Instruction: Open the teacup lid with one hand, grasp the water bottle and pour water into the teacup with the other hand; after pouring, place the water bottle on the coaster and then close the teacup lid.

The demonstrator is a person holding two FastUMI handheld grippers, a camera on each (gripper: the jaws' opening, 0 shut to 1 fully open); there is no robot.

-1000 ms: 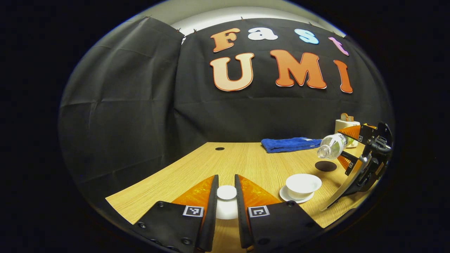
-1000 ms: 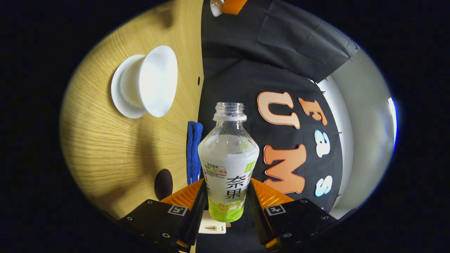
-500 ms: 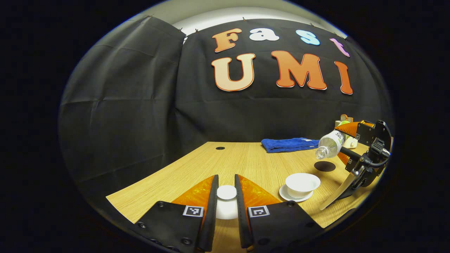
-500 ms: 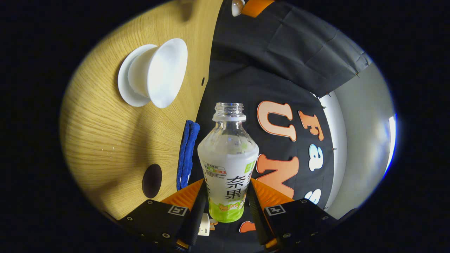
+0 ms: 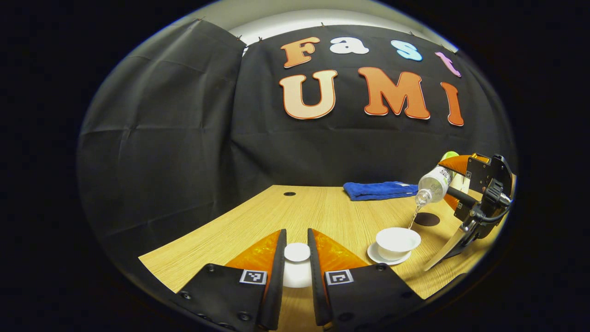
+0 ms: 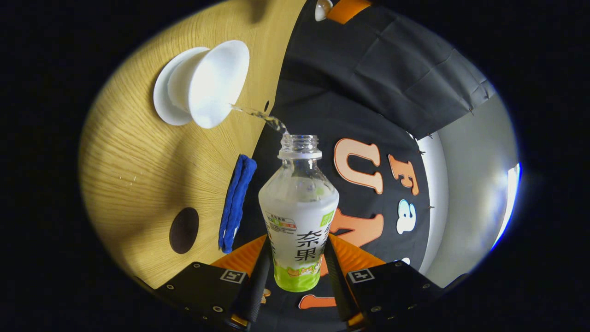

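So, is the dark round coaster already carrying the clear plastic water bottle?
No, the dark round coaster lies bare on the wooden table while the right gripper holds the clear plastic water bottle tilted, pouring.

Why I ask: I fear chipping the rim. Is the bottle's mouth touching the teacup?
Apart. In the left gripper view the water bottle hangs tilted above the teacup, with only a thin stream of water crossing the gap.
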